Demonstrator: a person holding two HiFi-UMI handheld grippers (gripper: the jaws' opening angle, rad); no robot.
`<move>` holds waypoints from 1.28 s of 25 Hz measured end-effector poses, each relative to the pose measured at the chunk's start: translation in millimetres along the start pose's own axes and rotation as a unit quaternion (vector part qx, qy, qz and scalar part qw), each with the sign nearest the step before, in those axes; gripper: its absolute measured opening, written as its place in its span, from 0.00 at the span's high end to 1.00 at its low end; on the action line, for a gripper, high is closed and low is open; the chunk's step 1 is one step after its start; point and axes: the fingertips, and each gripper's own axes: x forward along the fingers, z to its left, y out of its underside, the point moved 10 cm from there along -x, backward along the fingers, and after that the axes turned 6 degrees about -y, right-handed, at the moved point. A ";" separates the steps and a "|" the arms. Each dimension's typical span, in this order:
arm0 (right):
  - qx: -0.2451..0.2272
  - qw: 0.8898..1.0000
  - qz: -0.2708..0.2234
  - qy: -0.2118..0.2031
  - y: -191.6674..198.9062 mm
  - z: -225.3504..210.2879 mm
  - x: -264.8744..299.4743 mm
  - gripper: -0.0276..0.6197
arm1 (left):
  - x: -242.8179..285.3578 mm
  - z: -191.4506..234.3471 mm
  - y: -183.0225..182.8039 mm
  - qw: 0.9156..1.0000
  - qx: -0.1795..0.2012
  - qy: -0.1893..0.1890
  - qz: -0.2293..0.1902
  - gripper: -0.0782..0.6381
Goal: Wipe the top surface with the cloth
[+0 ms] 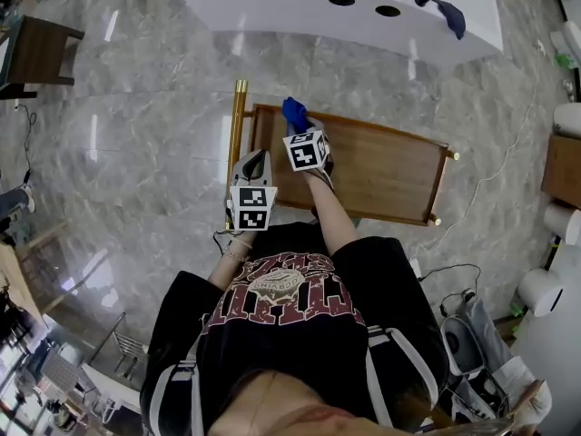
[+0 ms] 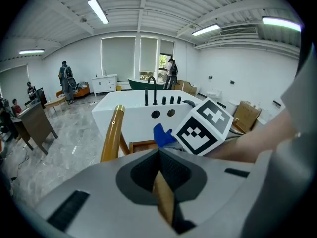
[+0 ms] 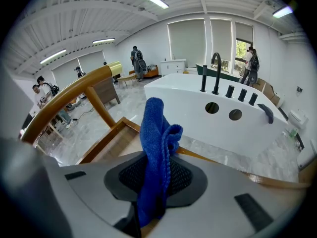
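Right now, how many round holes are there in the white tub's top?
2, side by side in the white tub: left hole below the tall faucet, right hole beside it.

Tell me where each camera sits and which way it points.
Head view: on the person's head, facing steeply down at the wooden cart; shows chest, arms, left gripper and right gripper.
Left gripper view: on the left gripper, facing the white tub; shows the right forearm.
Right gripper view: on the right gripper, facing the tub past its blue cloth.
Shared: both gripper views show the tub and cloth.
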 end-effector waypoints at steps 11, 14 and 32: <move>0.001 1.000 -0.002 -0.005 9.6 -15.9 -8.4 0.82 | 10.4 -29.0 16.1 1.000 -0.023 0.001 0.013 0.82; 0.001 1.000 -0.003 -0.002 12.2 -22.9 -13.2 0.82 | 15.3 -34.7 16.2 1.000 -0.018 0.003 0.015 0.82; 0.016 1.000 -0.004 0.009 30.7 -47.2 -33.2 0.82 | 31.9 -72.4 23.5 0.999 0.012 0.036 0.038 0.82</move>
